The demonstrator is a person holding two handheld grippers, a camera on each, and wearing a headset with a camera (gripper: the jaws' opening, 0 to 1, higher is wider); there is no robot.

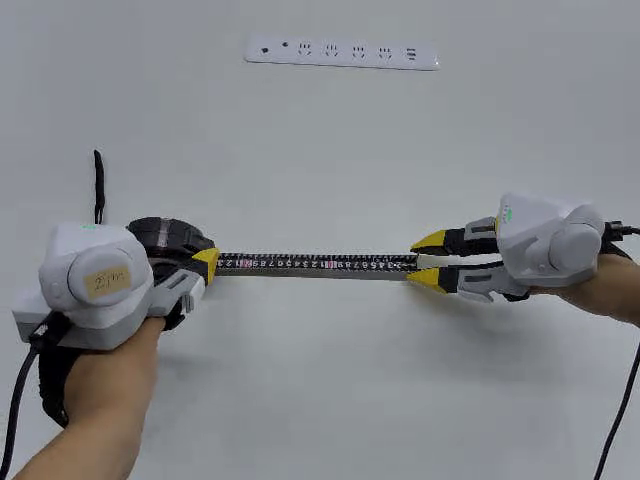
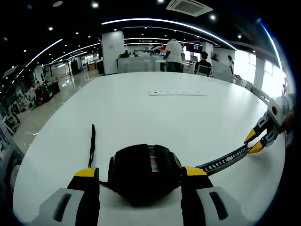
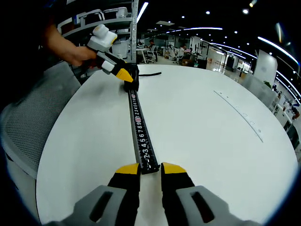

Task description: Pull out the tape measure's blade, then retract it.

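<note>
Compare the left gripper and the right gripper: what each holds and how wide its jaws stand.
The left gripper clamps the black case; the right gripper pinches the blade at its end. The left gripper's jaws stand wide apart around the case; the right gripper's sit nearly together. Both have yellow fingertips.

Hiding much of the tape measure case behind the left gripper in the head view; burying the tip of the blade between the right gripper's jaws; rendering its numerals too small to read there.
</note>
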